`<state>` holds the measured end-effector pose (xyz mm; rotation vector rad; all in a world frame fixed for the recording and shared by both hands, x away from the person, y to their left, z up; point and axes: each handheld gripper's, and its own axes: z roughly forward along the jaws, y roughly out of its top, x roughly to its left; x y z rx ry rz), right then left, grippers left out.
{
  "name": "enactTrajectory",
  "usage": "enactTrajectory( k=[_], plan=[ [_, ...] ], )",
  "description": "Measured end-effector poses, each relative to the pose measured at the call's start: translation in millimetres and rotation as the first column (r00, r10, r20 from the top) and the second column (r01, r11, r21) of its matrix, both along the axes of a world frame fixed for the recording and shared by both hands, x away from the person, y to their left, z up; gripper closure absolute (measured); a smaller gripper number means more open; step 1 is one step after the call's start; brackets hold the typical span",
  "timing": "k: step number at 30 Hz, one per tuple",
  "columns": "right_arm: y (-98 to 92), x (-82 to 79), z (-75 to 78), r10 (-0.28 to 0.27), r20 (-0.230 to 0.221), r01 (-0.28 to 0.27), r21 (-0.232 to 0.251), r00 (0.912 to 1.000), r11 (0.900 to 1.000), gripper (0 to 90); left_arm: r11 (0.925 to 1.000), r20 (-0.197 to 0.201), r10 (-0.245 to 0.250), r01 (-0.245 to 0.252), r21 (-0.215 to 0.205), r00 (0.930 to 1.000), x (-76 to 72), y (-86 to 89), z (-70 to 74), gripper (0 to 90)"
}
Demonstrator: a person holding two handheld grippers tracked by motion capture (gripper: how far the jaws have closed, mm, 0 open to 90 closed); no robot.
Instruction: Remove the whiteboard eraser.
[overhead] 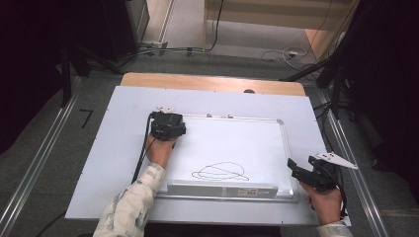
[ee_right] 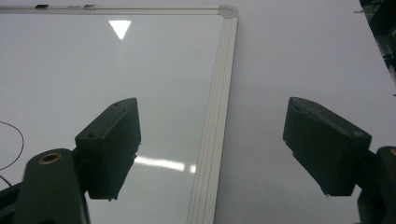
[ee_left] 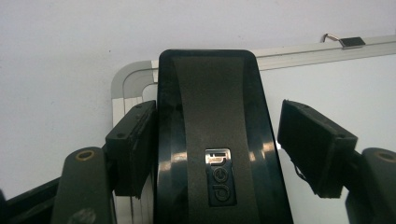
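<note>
A whiteboard [overhead: 237,143] with a silver frame lies flat on a white table cover, and a black line doodle [overhead: 221,172] is drawn near its lower middle. My left gripper [overhead: 168,126] is at the board's top left corner. In the left gripper view a glossy black eraser [ee_left: 210,140] lies between the jaws of the left gripper [ee_left: 215,112]. The left pad touches its side and a narrow gap separates the right pad. My right gripper [overhead: 300,165] hovers at the board's right edge. In the right gripper view its jaws [ee_right: 212,105] stand wide apart with nothing between them.
The white cover [overhead: 123,148] spreads over a wooden table [overhead: 212,81]. A silver tray strip [overhead: 222,189] runs along the board's near edge. A metal hanger clip [ee_left: 350,42] sits on the top frame. Cables and dark stands lie on the floor around the table.
</note>
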<state>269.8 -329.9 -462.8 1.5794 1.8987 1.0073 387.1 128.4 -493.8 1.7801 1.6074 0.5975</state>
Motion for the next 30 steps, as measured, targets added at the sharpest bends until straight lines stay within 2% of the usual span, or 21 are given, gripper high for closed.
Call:
enactTrajectory(
  k=[7,9,10,15,18,30],
  plan=[
    [1.1,0.7,-0.3,0.000,-0.006,0.000,0.002,1.0000,1.000,18.2,0.9998,0.015,0.015,-0.015,-0.016,0.9998,2.3,3.0,-1.2,37.0],
    [1.3,1.0,-0.2,0.002,-0.003,-0.002,0.001,1.0000,1.000,18.4,0.9999,0.020,0.014,-0.014,-0.005,0.9997,2.9,2.6,-0.2,38.1],
    [1.5,1.0,-0.2,0.002,-0.004,-0.002,0.001,1.0000,1.000,18.4,0.9998,0.023,0.007,-0.008,0.016,0.9997,4.0,1.1,0.8,38.3],
    [2.0,2.0,0.0,0.001,-0.008,-0.001,0.004,1.0000,1.000,18.6,0.9998,0.021,0.001,-0.001,0.022,0.9998,4.9,1.3,1.8,38.9],
    [4.0,3.4,0.1,0.005,-0.008,-0.005,0.005,1.0000,1.000,18.7,0.9985,0.022,-0.002,0.001,0.054,0.9998,4.3,-1.2,3.5,39.3],
    [4.2,3.1,0.1,0.014,-0.004,-0.014,0.003,0.9999,1.000,18.7,0.9995,0.010,0.002,-0.002,0.030,0.9999,5.8,1.1,5.3,40.2]
  ],
)
